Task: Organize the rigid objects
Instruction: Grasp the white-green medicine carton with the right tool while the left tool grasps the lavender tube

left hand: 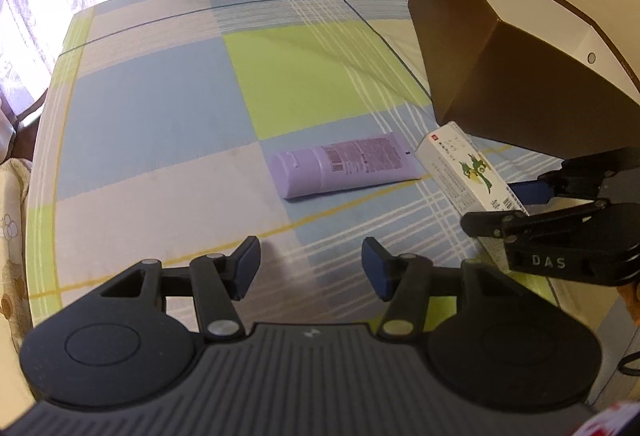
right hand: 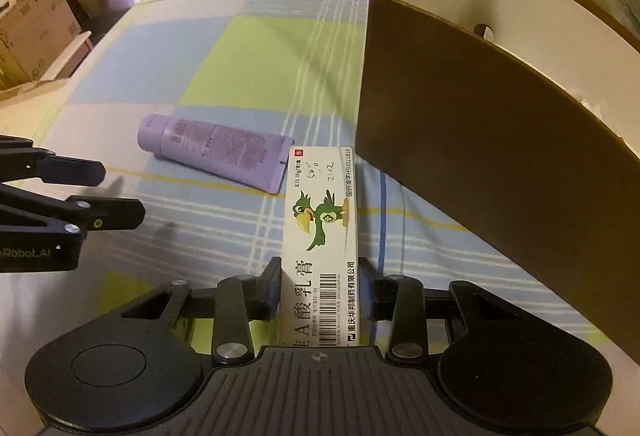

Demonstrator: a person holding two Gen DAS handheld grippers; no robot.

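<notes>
The right gripper (left hand: pixel 516 204) reads "DAS", the left gripper (right hand: pixel 120 192) "Robot.AI", and the carton (right hand: pixel 320 236) perhaps "H50021815".

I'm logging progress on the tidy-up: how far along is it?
Possibly done: one small dark item shows inside the brown box, too small to identify. In hand: the right gripper is shut on the white carton with the green bird. Left: the purple tube lies on the checked cloth; the left gripper is open, empty.
</notes>
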